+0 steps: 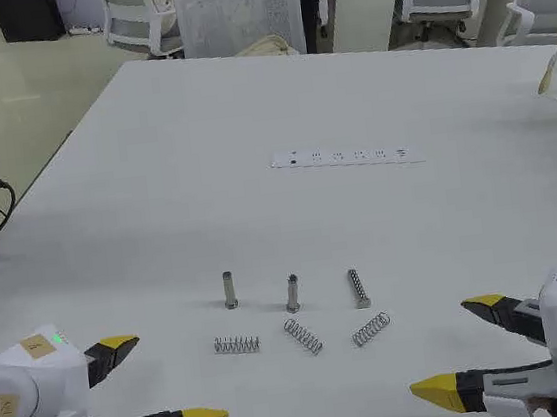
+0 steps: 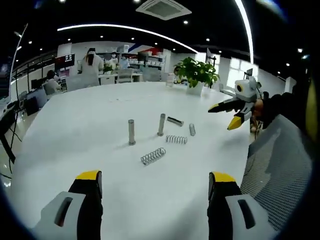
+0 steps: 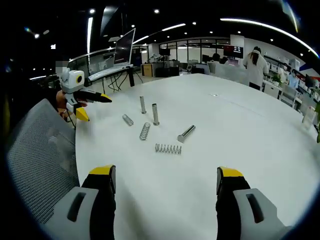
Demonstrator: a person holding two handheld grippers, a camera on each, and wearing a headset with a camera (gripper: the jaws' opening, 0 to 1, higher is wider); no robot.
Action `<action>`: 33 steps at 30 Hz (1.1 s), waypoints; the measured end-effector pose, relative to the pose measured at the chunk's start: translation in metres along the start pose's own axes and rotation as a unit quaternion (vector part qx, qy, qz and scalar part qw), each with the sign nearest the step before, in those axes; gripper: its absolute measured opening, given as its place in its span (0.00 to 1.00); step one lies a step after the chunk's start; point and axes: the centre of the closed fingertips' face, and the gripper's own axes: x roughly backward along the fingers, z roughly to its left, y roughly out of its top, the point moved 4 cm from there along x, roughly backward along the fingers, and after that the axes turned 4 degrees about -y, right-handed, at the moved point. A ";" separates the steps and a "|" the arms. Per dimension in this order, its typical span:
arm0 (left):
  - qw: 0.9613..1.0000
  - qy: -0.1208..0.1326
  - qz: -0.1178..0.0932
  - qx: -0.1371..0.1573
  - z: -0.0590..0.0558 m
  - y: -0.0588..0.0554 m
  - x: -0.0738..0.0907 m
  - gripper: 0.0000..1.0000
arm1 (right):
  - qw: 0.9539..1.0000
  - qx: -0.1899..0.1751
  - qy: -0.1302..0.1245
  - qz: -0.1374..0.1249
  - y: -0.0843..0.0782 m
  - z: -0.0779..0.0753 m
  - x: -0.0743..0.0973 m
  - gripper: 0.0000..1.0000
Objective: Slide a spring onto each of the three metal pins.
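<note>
Starting with both pairs of jaws wide and empty, the left hand-held gripper (image 1: 177, 377), at 7 o'clock, should pinch the nearest spring (image 1: 237, 345) by one end, keeping its bore free for the upright pin (image 1: 229, 289) at its 12 o'clock; the right hand-held gripper (image 1: 440, 346) hovers at 5 o'clock.

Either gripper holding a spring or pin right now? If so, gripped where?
Nothing is held. The left gripper and right gripper are both open and empty. The springs and pins sit on the table, clear of both.
</note>
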 end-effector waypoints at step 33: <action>1.000 -0.012 0.008 0.001 0.003 -0.002 -0.010 0.83 | 1.000 0.006 0.005 0.020 -0.006 -0.002 -0.006 0.81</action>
